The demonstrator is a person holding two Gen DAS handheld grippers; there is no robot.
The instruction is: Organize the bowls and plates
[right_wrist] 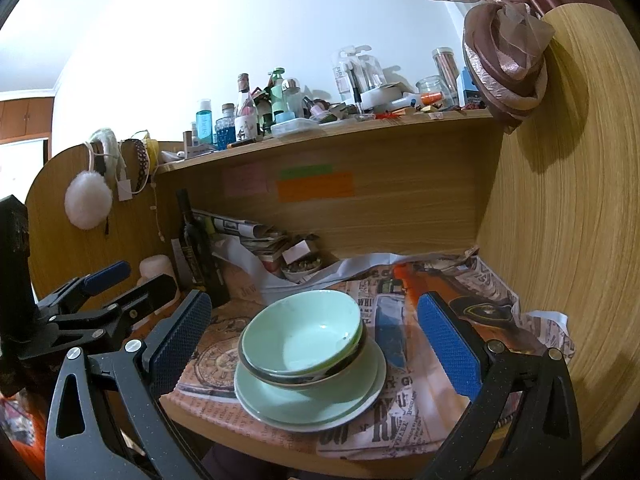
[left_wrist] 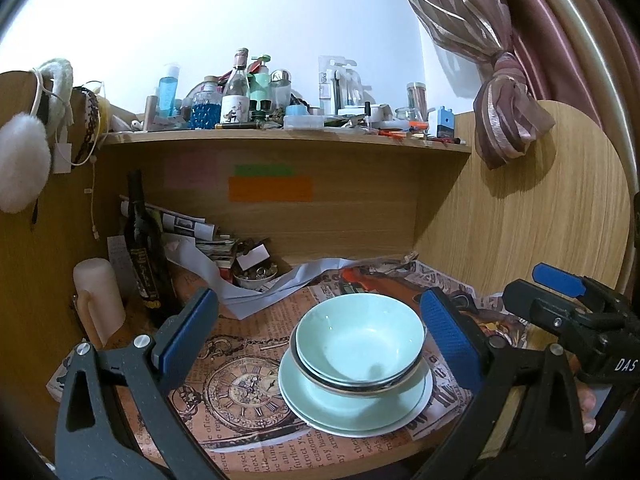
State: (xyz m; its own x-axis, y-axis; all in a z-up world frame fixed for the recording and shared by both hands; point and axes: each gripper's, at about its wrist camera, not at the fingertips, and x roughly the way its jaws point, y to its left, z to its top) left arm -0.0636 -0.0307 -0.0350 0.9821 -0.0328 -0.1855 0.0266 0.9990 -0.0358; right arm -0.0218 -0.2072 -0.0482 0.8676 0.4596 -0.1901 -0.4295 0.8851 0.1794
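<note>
Ahead, bowls between left claw pads.

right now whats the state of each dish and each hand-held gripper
top green bowl: upright, empty, nested in a dark-rimmed bowl
dark-rimmed bowl: upright, on the plates
green plate: stacked on a white plate
white plate: bottom of the stack
left hand-held gripper: open, empty
right hand-held gripper: open, empty

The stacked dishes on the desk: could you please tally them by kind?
Bowls: 2, a green bowl nested in a dark-rimmed bowl.
Plates: 2, a green plate on a white plate.
Total: 4.
</note>
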